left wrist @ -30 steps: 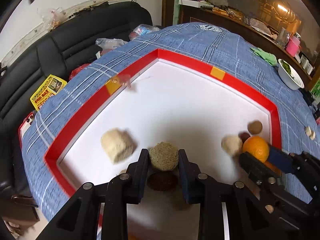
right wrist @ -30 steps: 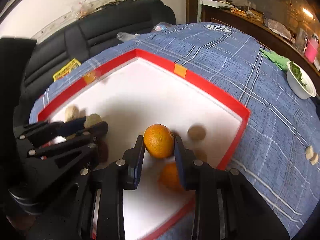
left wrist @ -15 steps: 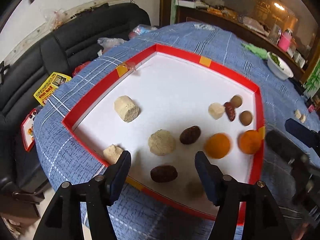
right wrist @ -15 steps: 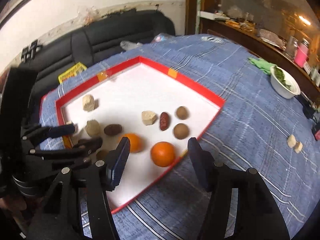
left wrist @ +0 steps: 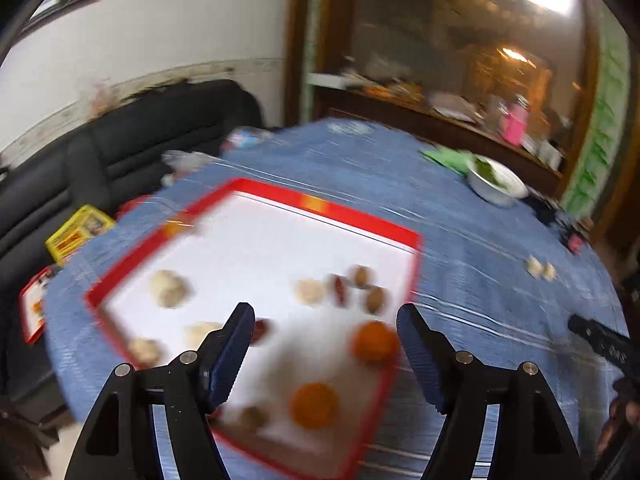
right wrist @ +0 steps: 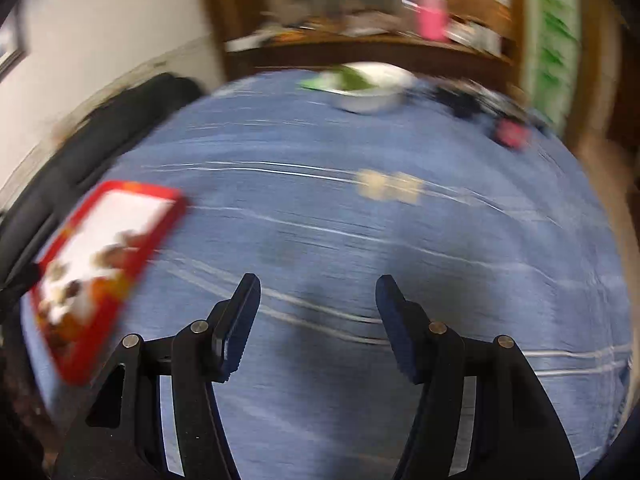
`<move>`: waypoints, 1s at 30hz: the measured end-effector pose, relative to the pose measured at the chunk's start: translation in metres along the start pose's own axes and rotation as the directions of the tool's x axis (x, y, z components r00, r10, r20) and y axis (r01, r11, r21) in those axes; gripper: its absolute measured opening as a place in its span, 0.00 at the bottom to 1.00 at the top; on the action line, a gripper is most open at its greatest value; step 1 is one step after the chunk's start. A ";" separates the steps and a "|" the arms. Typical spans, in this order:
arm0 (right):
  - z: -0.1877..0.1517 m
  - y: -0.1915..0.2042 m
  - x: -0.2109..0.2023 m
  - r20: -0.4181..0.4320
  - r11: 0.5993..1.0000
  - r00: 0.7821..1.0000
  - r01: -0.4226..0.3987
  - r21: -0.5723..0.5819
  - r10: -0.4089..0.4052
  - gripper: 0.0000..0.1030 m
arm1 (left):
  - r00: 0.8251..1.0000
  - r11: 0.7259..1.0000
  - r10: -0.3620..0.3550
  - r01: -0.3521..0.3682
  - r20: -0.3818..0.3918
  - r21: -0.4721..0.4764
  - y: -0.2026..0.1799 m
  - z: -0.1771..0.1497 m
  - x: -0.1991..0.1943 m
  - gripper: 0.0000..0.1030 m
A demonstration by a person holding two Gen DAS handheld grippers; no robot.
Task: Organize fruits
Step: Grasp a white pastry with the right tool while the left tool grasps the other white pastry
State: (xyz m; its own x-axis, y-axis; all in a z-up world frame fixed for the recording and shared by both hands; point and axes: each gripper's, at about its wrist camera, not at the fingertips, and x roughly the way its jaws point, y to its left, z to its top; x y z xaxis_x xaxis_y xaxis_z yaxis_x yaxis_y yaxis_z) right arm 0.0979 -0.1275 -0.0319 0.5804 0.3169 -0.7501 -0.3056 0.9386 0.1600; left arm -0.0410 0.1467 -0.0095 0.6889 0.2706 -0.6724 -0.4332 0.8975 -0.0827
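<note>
Since both frames are smeared by motion blur, only coarse placement can be read. At lower centre of the left wrist view, the left hand-held gripper (left wrist: 324,344) is held wide apart and empty above the red-rimmed tray (left wrist: 360,216), where two oranges (left wrist: 375,341) and several brownish and pale fruits are seen grouped toward the tray's right and lower part, apparently sorted by kind. Across the right wrist view, the right hand-held gripper (right wrist: 318,316) is likewise spread wide and empty over bare blue tablecloth (right wrist: 360,240), the tray being left at the frame's left edge.

Probably a home: sofa (left wrist: 120,148), clothed table (left wrist: 460,216).
</note>
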 end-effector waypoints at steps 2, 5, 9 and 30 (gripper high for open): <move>0.002 -0.024 0.005 -0.012 0.999 0.999 0.030 0.037 -0.029 0.58 | 0.999 0.998 -0.044 0.045 -0.030 0.049 -0.027 -0.001 0.013 0.69; 0.010 -0.051 0.012 -0.009 0.996 0.999 0.051 0.071 -0.051 0.58 | 0.995 0.990 -0.079 0.086 -0.065 0.114 -0.062 -0.005 0.027 0.69; 0.034 -0.057 0.041 -0.026 0.997 0.998 0.062 0.049 -0.061 0.58 | 0.988 0.976 -0.115 0.132 -0.107 0.172 -0.097 -0.006 0.046 0.69; 0.061 -0.104 0.076 -0.042 0.993 0.998 0.058 0.105 -0.054 0.14 | 0.945 0.926 -0.219 0.279 -0.241 0.252 -0.282 0.036 0.168 0.56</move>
State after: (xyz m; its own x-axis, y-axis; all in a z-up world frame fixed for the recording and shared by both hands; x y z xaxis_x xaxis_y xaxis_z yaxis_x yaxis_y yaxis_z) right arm 0.2198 -0.1928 -0.0665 0.5637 0.2599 -0.7841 -0.1908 0.9645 0.1825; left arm 0.2183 -0.0481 -0.0725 0.6064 -0.0251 -0.7947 -0.0622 0.9949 -0.0789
